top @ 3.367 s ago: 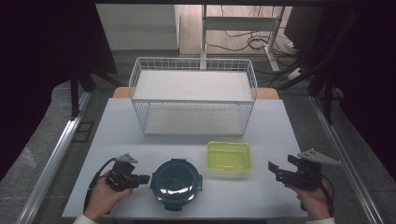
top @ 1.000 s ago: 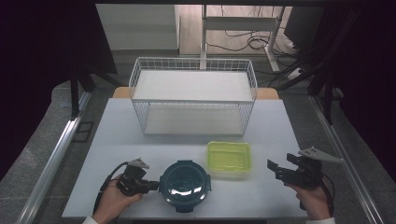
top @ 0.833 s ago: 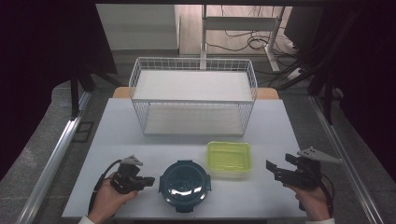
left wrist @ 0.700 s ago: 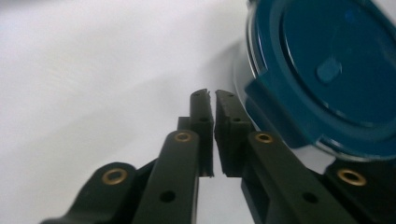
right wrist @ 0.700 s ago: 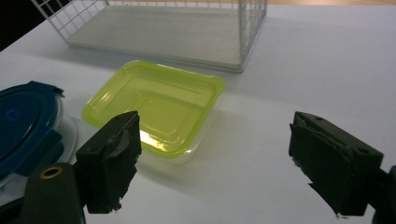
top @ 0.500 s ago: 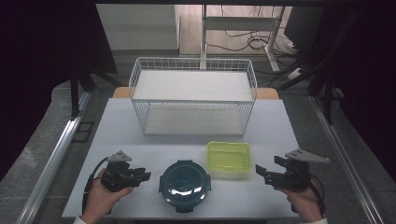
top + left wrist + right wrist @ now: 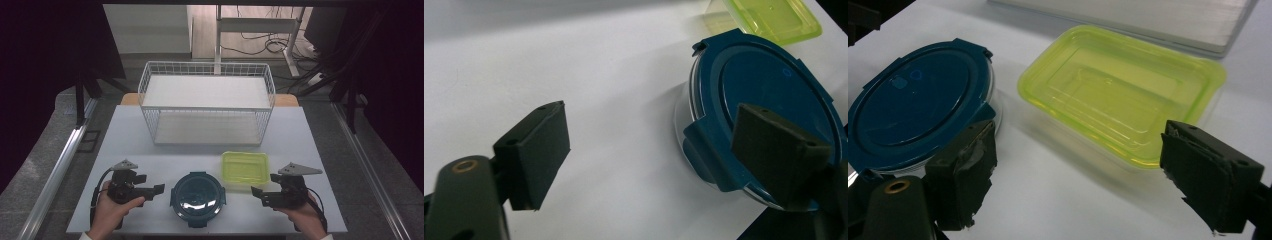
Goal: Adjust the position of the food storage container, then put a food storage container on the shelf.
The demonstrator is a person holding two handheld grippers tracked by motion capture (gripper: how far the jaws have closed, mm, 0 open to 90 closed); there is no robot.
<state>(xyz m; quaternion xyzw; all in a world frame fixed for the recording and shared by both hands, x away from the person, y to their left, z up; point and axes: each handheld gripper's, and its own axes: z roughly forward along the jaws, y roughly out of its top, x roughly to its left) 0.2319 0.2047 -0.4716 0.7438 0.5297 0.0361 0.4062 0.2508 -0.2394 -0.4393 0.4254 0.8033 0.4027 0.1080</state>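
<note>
High view shows the left gripper (image 7: 159,189), jaws just opened and empty, beside the round blue-lidded container (image 7: 198,198), while the right gripper (image 7: 256,192), jaws apart, nears and could knock it into the yellow-green container (image 7: 245,167).

Round container (image 7: 198,196) at the table's (image 7: 310,145) near edge, flat box (image 7: 245,167) just behind and right.
Wire basket (image 7: 207,102) farther back; left gripper (image 7: 156,189) left of the container, right gripper (image 7: 257,192) right.
</note>
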